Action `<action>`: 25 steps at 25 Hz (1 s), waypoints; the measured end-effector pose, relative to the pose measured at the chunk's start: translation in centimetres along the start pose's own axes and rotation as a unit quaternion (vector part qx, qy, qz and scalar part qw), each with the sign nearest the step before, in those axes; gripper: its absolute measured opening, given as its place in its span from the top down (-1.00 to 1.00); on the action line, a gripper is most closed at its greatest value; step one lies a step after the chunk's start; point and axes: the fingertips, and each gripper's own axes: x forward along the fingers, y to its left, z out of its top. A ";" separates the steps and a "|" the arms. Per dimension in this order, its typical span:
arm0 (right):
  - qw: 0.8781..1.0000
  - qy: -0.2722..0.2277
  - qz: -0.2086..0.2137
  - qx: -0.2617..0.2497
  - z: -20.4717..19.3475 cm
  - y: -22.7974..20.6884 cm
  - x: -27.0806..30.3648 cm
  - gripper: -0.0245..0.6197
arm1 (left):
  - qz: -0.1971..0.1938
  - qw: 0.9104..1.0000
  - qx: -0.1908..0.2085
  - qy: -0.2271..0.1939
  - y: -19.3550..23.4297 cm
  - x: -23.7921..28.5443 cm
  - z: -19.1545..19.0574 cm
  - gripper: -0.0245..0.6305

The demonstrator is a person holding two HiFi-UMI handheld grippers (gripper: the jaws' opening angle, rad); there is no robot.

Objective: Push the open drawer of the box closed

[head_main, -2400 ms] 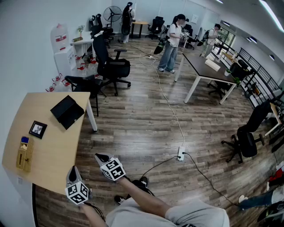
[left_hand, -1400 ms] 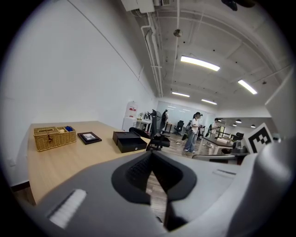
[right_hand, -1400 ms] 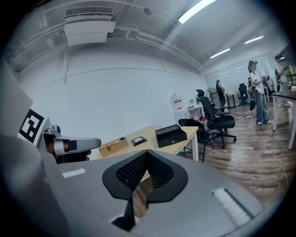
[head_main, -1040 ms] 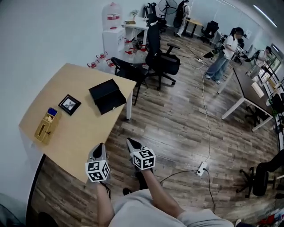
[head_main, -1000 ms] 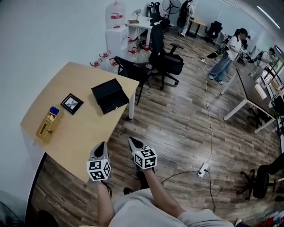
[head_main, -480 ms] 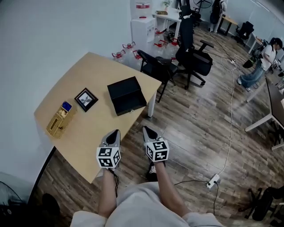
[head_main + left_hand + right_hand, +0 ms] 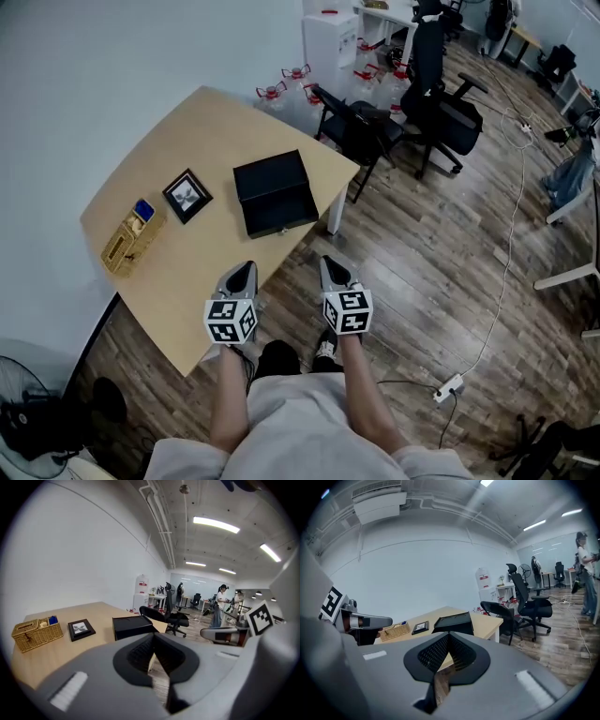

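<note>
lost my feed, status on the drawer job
Shut and empty: left claw, right claw, both short of the black box. Box untouched on the table. Off to the side, not blocking: frame, basket.

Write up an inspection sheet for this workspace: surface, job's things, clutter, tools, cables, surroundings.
Surface: light wooden table against a white wall.
Job's things: black rectangular box near the table's corner, untouched; drawer state hard to tell.
Clutter: black-framed picture and woven wicker basket, both left of the box.
Tools: left tool and right tool both shut, empty, short of the box.
Cables: white cable across the floor to a white power strip.
Surroundings: black office chairs beyond the table; wood-plank floor.
</note>
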 end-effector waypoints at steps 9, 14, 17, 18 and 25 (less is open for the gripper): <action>0.999 0.039 0.005 -0.008 -1.5 0.0 5.4 0.92 | 0.017 0.999 -0.009 0.027 4.3 2.4 -0.3 0.76; 0.999 0.036 -0.021 -0.013 1.1 -1.3 9.5 0.92 | -0.007 1.000 -0.013 0.009 7.3 7.1 3.2 0.77; 0.999 0.025 -0.044 -0.001 3.0 -2.2 11.4 0.92 | -0.039 0.999 -0.005 -0.001 8.8 10.3 6.1 0.77; 0.998 0.023 -0.053 0.002 3.3 -2.5 11.8 0.92 | -0.048 0.999 -0.001 0.001 9.3 11.3 6.5 0.77; 0.997 0.042 -0.071 0.001 2.9 -3.5 13.4 0.92 | -0.102 0.992 0.052 0.044 13.3 17.3 6.1 0.76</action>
